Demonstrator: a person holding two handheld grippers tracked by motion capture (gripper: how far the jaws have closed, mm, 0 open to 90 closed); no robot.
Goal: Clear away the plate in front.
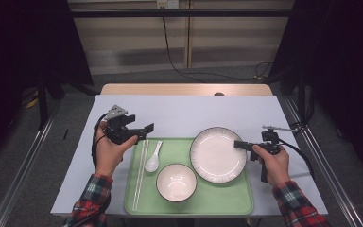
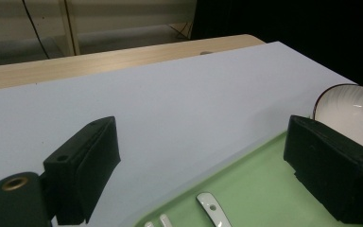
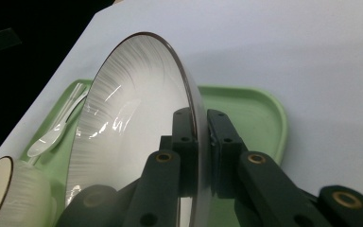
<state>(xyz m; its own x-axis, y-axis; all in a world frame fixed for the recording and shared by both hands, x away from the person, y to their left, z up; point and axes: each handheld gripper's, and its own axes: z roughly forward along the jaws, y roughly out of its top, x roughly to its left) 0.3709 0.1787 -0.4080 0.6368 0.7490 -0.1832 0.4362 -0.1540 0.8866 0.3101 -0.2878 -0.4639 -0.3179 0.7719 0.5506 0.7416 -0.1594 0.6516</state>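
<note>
Right gripper clamped on plate rim at tray right edge. Left gripper apart, hovering over tray's far-left corner. Step: plate grasp. Next: likely level lift off tray.

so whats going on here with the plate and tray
A person at a table holds a claw in each hand. The right claw is shut on the rim of the white plate, gripping its right edge over the green tray. The left claw is open and holds nothing, hovering near the tray's far-left corner, above the white spoon and chopsticks. A white bowl sits on the tray near the person, beside the plate.
</note>
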